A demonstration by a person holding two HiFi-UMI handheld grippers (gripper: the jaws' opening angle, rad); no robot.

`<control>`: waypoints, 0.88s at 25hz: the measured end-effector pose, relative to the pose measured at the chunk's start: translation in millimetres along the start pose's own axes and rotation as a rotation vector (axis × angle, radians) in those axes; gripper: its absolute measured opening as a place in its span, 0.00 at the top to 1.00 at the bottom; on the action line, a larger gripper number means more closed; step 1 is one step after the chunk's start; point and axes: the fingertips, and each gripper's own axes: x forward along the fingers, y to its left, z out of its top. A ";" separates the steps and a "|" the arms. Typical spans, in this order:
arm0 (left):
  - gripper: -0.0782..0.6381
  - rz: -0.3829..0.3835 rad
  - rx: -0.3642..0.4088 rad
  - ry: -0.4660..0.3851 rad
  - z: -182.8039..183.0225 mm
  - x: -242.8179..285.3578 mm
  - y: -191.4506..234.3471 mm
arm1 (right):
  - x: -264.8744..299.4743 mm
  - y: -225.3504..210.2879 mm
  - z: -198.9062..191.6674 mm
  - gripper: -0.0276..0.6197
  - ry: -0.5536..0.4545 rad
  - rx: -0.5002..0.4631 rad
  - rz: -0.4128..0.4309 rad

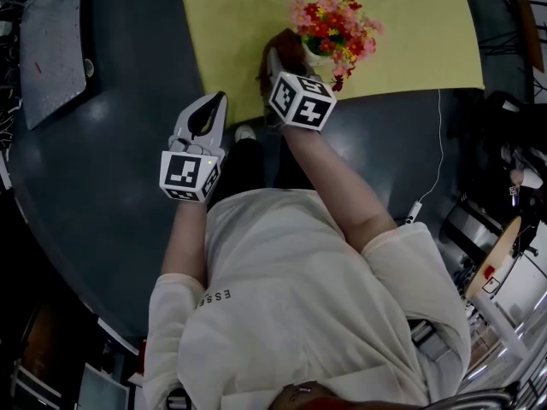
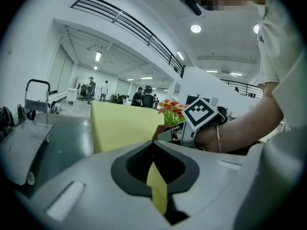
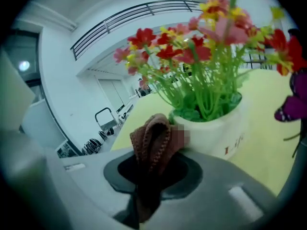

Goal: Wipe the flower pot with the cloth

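Observation:
A white flower pot [image 3: 220,128] with red, pink and yellow flowers [image 1: 335,22] stands on the yellow table top [image 1: 248,24]. My right gripper [image 3: 152,145] is shut on a folded brown cloth [image 3: 152,138], and the cloth touches the pot's left side. In the head view the same cloth [image 1: 282,48] sits just left of the pot [image 1: 316,56]. My left gripper [image 1: 208,109] is shut and empty, hanging over the dark floor off the table's near edge. From the left gripper view [image 2: 154,150] the right gripper's marker cube [image 2: 201,113] shows beside the flowers [image 2: 171,110].
A grey flat cart [image 1: 55,45] stands on the dark floor at the left. A white cable [image 1: 432,173] runs down from the table's near right edge. Boxes and clutter [image 1: 504,254] lie at the far right. The person's legs stand close to the table's near edge.

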 end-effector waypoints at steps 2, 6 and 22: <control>0.88 -0.011 0.006 0.003 -0.2 2.8 -1.5 | -4.1 -5.8 -1.1 0.87 0.003 0.051 0.006; 0.88 -0.025 0.012 0.001 0.3 9.4 -4.4 | -12.7 -12.3 -7.1 0.87 0.022 0.102 0.021; 0.87 -0.044 0.031 0.021 -0.8 33.4 -17.7 | -63.6 -60.7 -18.3 0.87 0.051 -0.023 0.018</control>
